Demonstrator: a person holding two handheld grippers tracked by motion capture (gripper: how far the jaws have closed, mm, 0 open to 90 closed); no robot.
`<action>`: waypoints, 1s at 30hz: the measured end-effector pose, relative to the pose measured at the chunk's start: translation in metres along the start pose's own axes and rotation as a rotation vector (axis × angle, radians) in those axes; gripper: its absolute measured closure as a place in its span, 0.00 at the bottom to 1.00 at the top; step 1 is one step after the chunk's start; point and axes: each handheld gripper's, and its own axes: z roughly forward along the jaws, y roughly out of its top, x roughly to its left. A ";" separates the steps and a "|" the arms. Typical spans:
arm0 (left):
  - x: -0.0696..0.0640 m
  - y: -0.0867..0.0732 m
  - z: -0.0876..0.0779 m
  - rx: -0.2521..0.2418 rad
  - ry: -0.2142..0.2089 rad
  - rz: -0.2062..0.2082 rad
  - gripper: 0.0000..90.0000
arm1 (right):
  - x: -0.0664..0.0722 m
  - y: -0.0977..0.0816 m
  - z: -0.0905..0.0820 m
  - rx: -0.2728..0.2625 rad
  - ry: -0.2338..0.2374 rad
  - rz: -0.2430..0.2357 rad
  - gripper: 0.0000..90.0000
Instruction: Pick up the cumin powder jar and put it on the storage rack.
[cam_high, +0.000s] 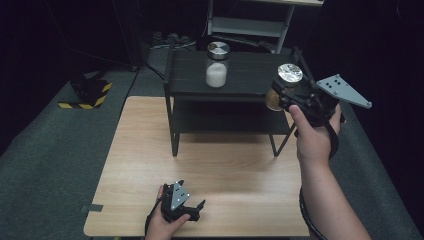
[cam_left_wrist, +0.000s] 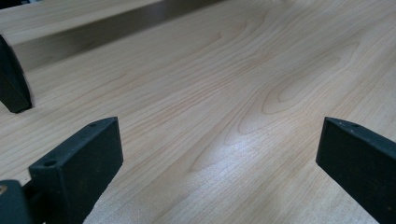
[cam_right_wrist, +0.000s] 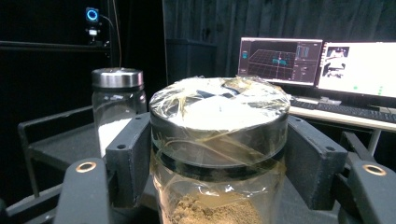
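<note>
The right gripper (cam_right_wrist: 219, 154) is pinching the brown-powder jar (cam_right_wrist: 219, 140) below its lid, carrying it upright; the left gripper (cam_left_wrist: 219, 154) is resting spread on the counter (cam_left_wrist: 224, 93).

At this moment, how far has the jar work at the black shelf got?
Done: a jar of white powder stands on the black shelf's top tier. In hand: the right hand-held gripper is shut on a film-wrapped jar of brown powder, held at the shelf's right end. Left: setting it down, probably. The left hand-held gripper rests open, with nothing between its jaws, on the wooden table.
</note>
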 end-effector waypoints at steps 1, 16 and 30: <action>0.000 0.000 0.000 0.002 -0.001 0.000 0.01 | -0.001 0.001 0.001 -0.001 -0.001 0.005 0.36; 0.002 0.000 0.000 0.000 -0.008 -0.005 0.01 | -0.006 0.014 0.031 0.011 -0.031 -0.010 0.36; 0.003 -0.001 -0.001 -0.004 -0.014 -0.012 0.01 | -0.009 0.015 0.059 0.035 -0.056 0.002 0.36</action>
